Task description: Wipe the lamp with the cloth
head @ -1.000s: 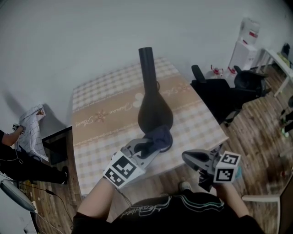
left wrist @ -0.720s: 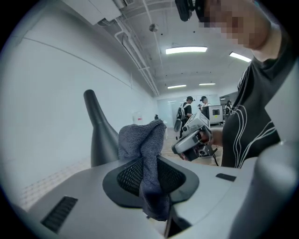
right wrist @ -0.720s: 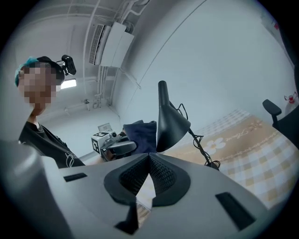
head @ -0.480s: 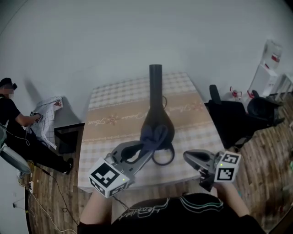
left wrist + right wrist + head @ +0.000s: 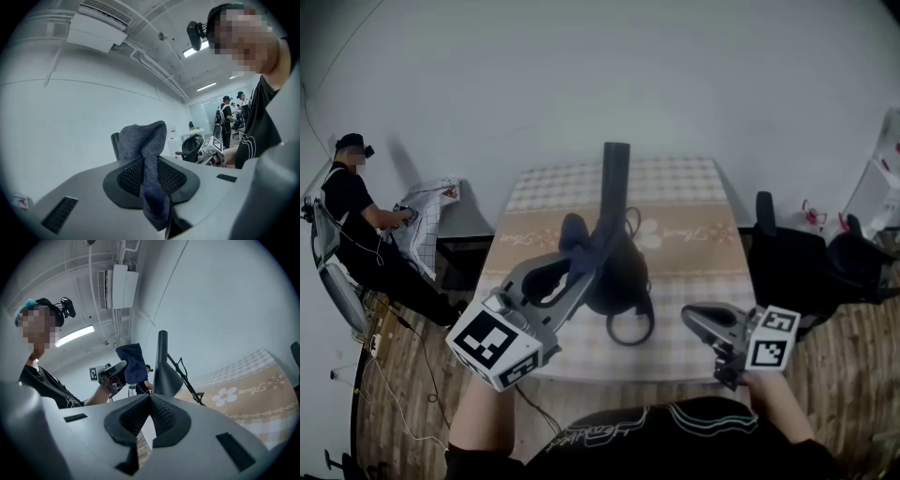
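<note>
The cloth is pinched by the jaws of the left gripper right beside the lamp, likely for rubbing its neck, while the right gripper, jaws pressed together on nothing, is held clear in front of the lamp.

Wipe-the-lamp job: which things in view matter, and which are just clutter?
In the job: lamp; dark cloth, pinched in the left gripper; checked table bearing the lamp.
Lying about: right gripper, shut and empty; black office chair; seated person at far left.

One lamp, one cloth, one table, and two tools: left tool, right tool.
</note>
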Motion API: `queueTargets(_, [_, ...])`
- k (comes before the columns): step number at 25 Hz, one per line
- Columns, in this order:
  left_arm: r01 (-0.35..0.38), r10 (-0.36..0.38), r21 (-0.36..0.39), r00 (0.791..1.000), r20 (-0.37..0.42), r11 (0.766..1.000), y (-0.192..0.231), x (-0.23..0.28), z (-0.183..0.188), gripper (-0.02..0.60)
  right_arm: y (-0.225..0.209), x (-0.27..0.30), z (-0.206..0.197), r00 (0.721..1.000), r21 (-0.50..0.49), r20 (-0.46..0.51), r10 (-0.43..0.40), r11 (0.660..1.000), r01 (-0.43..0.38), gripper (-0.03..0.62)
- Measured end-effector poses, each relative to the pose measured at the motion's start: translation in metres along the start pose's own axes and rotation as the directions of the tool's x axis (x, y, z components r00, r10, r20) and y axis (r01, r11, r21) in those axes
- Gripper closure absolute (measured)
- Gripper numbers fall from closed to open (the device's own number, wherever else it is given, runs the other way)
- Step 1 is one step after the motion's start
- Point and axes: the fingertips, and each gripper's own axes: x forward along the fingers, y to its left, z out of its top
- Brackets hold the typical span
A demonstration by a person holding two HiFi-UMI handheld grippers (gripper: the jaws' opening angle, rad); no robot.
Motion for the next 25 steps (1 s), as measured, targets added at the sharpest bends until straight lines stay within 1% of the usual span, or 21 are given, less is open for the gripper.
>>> queueTargets(4, [-0.084, 0.087, 0.095, 0.996, -0.023, 0.992, 0.004, 0.018, 0.021, 0.509, -0.011, -0.011, 0.008, 0.999, -0.011, -0.019, 0.041, 0.999, -0.041, 0.583])
queueTargets(7, [-0.137, 0.147, 0.160, 0.988, -0.051, 0.978, 0.009, 0.032, 0.036, 0.509, -0.018, -0.019, 0.015, 0.998, -0.020, -0.026, 0.061, 0.998, -0.062, 0.583])
queueTargets(10, [-0.172, 0.194, 0.221, 0.978, -0.081, 0.960, 0.013, 0.043, 0.047, 0.509, -0.027, -0.028, 0.020, 0.997, -0.023, -0.031, 0.075, 0.997, -0.076, 0.583])
queueTargets(11, [-0.182, 0.207, 0.253, 0.975, -0.077, 0.950, 0.015, 0.047, 0.053, 0.509, -0.030, -0.031, 0.021, 0.997, -0.020, -0.028, 0.077, 0.997, -0.078, 0.583])
queueTargets(13, [-0.205, 0.238, 0.325, 0.969, -0.063, 0.923, 0.022, 0.057, 0.064, 0.509, -0.036, -0.036, 0.024, 0.996, -0.010, -0.020, 0.086, 0.996, -0.086, 0.583])
queueTargets(15, [-0.228, 0.273, 0.379, 0.960, -0.069, 0.897, 0.029, 0.067, 0.071, 0.509, -0.041, -0.039, 0.027, 0.995, -0.008, -0.019, 0.096, 0.995, -0.096, 0.583])
queueTargets(18, [-0.257, 0.327, 0.444, 0.941, -0.088, 0.858, 0.043, 0.081, 0.078, 0.509, -0.048, -0.041, 0.033, 0.994, -0.019, -0.021, 0.109, 0.994, -0.109, 0.583])
queueTargets(21, [-0.283, 0.378, 0.490, 0.920, -0.105, 0.824, 0.057, 0.096, 0.080, 0.509, -0.054, -0.044, 0.039, 0.993, -0.022, -0.015, 0.120, 0.993, -0.120, 0.583])
queueTargets(23, [-0.290, 0.401, 0.511, 0.908, -0.120, 0.809, 0.063, 0.107, 0.079, 0.509, -0.060, -0.047, 0.044, 0.993, -0.026, -0.008, 0.119, 0.992, -0.119, 0.583])
queueTargets(25, [-0.288, 0.413, 0.518, 0.899, -0.143, 0.805, 0.069, 0.117, 0.074, 0.509, -0.066, -0.050, 0.047, 0.993, -0.029, -0.002, 0.118, 0.993, -0.118, 0.583])
